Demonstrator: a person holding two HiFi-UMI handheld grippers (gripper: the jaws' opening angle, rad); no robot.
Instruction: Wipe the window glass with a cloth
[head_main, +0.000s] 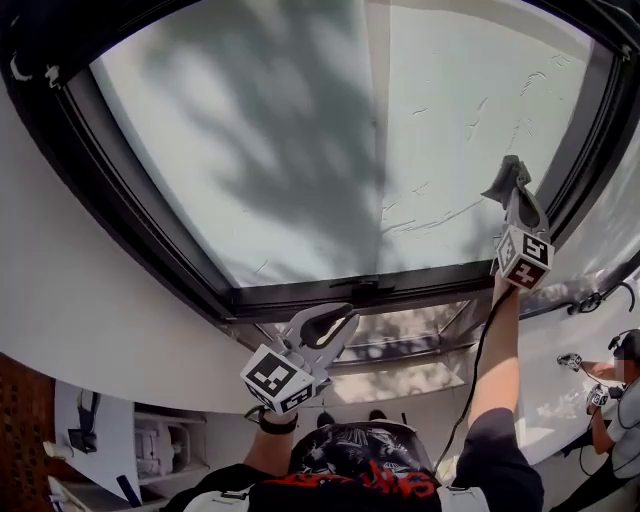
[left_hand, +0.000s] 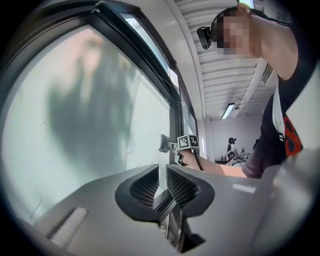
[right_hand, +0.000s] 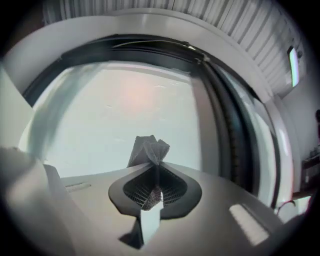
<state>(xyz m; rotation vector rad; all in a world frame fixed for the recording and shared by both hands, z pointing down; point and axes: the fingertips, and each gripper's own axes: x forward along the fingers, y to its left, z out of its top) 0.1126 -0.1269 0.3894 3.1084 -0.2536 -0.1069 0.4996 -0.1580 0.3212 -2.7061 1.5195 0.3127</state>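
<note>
The big window glass (head_main: 300, 130) fills the upper head view, with a tree's shadow on it. My right gripper (head_main: 514, 190) is raised at the right of the pane, shut on a small grey cloth (head_main: 505, 178) whose bunched end is against the glass. In the right gripper view the cloth (right_hand: 149, 150) sticks out past the jaws of that gripper (right_hand: 156, 169) towards the pane (right_hand: 125, 100). My left gripper (head_main: 340, 320) hangs lower, by the frame's bottom bar. Its jaws (left_hand: 163, 172) stand together save for a thin slit, with nothing between them. The cloth (left_hand: 163, 145) also shows in that view.
A dark frame (head_main: 360, 292) borders the glass, with a lower pane (head_main: 400, 335) beneath the bar. White wall (head_main: 70, 300) curves round at the left. Another person (head_main: 620, 400) works at the lower right, and someone stands far back in the room (left_hand: 231, 147).
</note>
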